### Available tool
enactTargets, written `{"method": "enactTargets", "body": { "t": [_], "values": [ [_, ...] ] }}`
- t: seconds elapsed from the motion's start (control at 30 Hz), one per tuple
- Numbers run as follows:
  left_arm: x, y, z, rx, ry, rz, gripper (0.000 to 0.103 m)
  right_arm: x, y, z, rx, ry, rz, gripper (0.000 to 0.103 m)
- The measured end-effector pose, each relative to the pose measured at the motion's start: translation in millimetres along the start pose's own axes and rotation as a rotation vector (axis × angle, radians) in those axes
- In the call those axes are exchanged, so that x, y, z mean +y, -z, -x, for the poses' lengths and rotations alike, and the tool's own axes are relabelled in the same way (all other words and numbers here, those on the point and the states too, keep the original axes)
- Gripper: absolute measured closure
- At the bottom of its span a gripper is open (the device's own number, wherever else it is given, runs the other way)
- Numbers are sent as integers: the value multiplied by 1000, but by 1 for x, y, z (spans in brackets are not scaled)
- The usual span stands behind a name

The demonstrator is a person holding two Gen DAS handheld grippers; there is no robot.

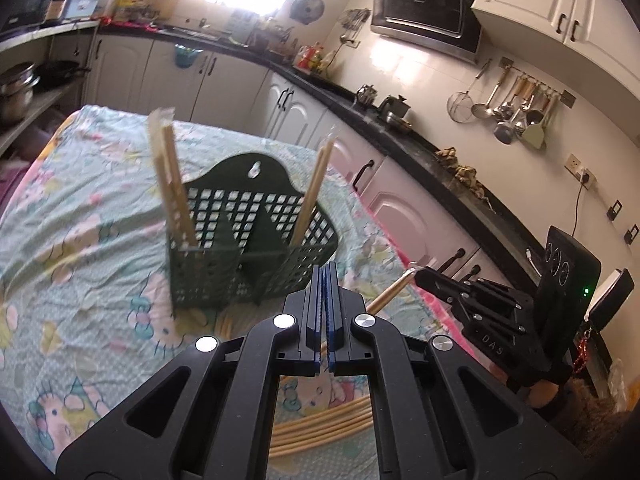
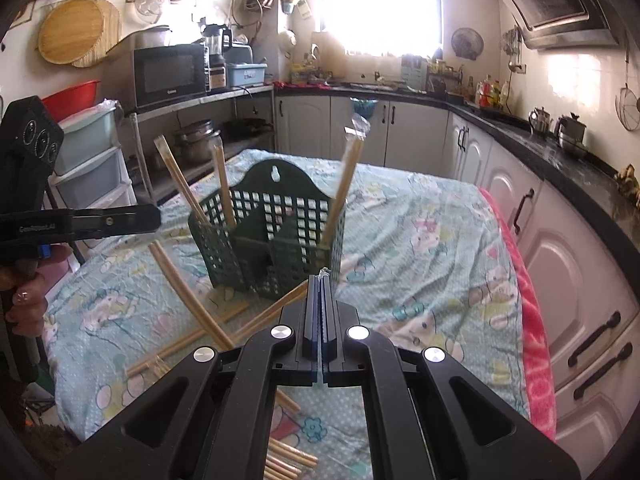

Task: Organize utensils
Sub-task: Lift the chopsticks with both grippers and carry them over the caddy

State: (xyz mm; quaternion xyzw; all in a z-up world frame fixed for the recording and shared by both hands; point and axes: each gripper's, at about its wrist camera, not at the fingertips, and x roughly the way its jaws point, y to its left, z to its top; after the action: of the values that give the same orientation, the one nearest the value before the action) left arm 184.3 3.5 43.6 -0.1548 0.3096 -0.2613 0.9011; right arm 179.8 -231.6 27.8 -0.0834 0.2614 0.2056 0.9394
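A dark green slotted utensil basket (image 1: 208, 276) (image 2: 256, 256) stands on the table. Wrapped chopsticks lean in its left (image 1: 172, 184) and right (image 1: 314, 196) compartments. My left gripper (image 1: 325, 270) (image 2: 158, 216) is shut just short of the basket. A thick chopstick (image 2: 188, 292) ends right under its tip; I cannot tell whether it is gripped. My right gripper (image 2: 322, 278) (image 1: 418, 276) is shut on the wrapper end of a chopstick (image 2: 272, 308), which slants down to the left. Several loose chopsticks (image 1: 320, 428) (image 2: 288, 460) lie on the cloth below.
A crumpled pale cartoon-print cloth (image 2: 420, 240) covers the table, with a pink towel (image 2: 532, 320) along its right edge. White cabinets and a black counter (image 2: 560, 168) run close on the right. A hand (image 2: 24, 300) holds the left gripper's handle. Shelves and drawers (image 2: 88, 168) stand to the left.
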Motion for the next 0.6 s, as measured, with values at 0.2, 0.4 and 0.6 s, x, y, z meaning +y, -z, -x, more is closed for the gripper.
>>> {"method": "enactTargets", "body": {
  "t": [0.2,0.4,0.6],
  "values": [
    [-13,-13,2,-19,18,-33,103,6,-16,9,-37,-15,24,102],
    [-22,-24,5,-37,30,-51,103,11,-27,18,-60,-19,40,102],
    [-31,-37,14,-65,40,-76,103,15,-41,29,-94,-14,66,102]
  ]
}}
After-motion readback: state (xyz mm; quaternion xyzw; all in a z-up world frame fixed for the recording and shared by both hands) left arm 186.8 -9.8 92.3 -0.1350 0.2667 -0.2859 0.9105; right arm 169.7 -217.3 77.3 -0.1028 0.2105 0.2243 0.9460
